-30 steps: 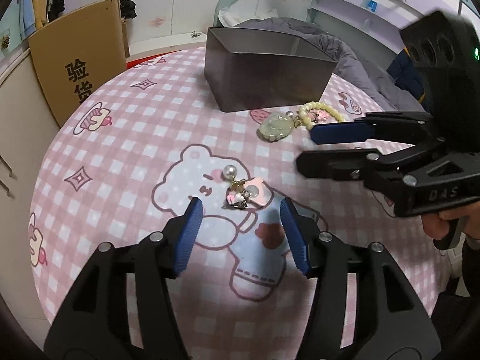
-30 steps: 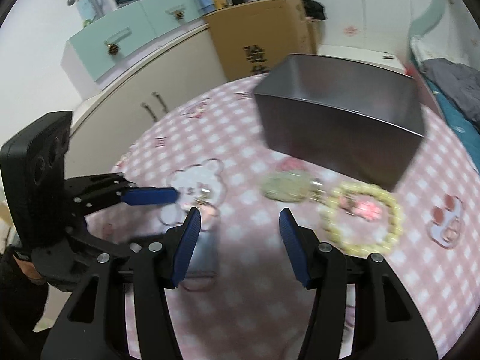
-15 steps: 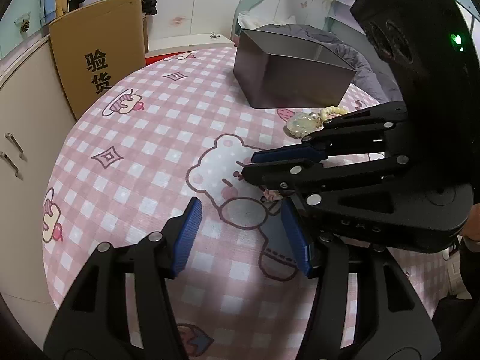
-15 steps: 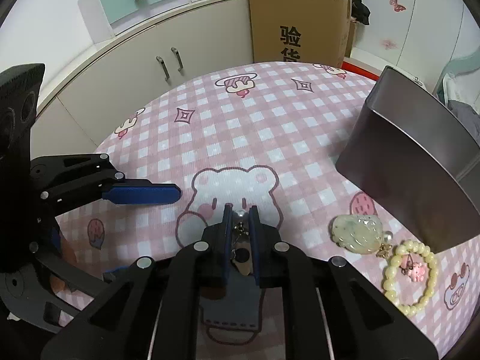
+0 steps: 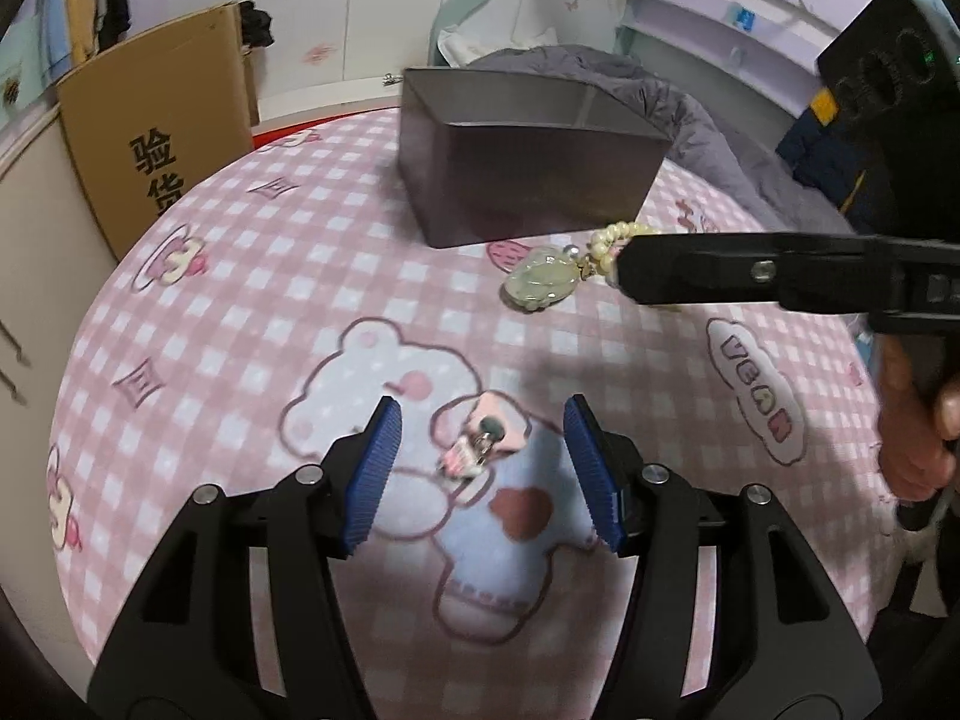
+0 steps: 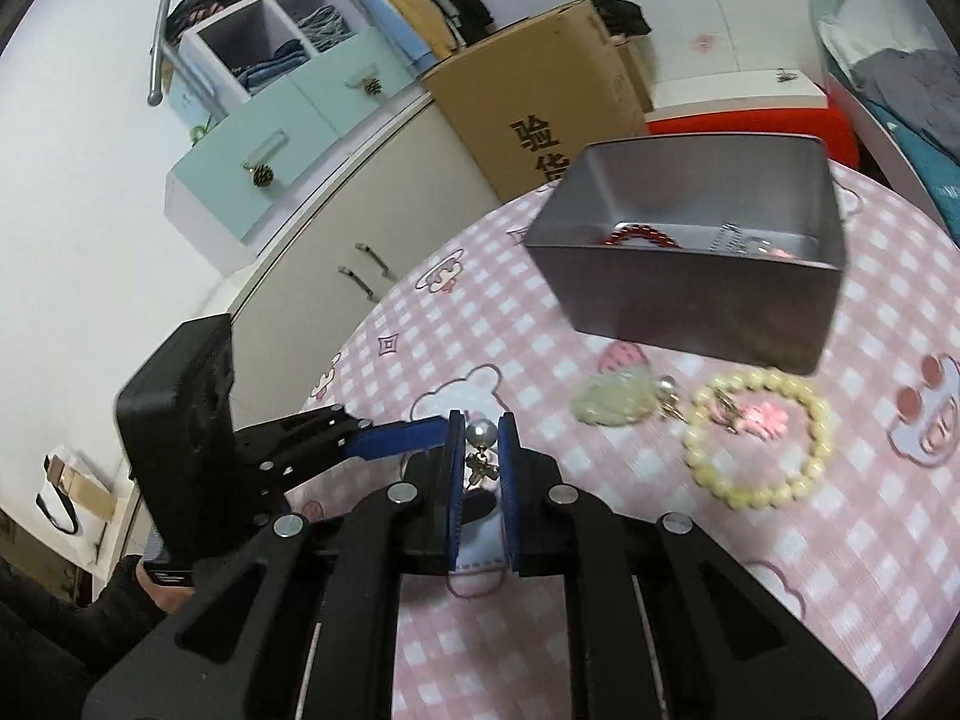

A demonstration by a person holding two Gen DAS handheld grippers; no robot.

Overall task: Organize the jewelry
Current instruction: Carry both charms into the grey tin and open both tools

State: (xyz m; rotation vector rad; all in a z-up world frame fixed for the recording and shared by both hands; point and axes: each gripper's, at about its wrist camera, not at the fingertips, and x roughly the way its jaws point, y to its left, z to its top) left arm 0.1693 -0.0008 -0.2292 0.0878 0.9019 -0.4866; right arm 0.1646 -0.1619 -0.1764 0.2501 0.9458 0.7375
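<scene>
My right gripper (image 6: pixel 481 431) is shut on a pearl earring (image 6: pixel 482 433) and holds it above the pink checked cloth (image 6: pixel 600 540). A grey metal box (image 6: pixel 696 294) stands beyond it with a red bead bracelet (image 6: pixel 636 235) inside. A pale green jade pendant (image 6: pixel 612 401) and a yellow bead bracelet (image 6: pixel 759 438) lie in front of the box. My left gripper (image 5: pixel 480 468) is open over a small pink hair clip (image 5: pixel 480 447) on the bear print. The right gripper also shows in the left wrist view (image 5: pixel 624 267), over the pendant (image 5: pixel 540 285).
A cardboard box (image 5: pixel 156 138) stands at the table's far left edge. Cupboards and a teal drawer unit (image 6: pixel 264 138) lie beyond the table. Grey bedding (image 5: pixel 690 114) is behind the metal box (image 5: pixel 528 162).
My right gripper closed on the pearl earring and lifted it up and toward the box. The pink clip stayed on the cloth between my left fingers.
</scene>
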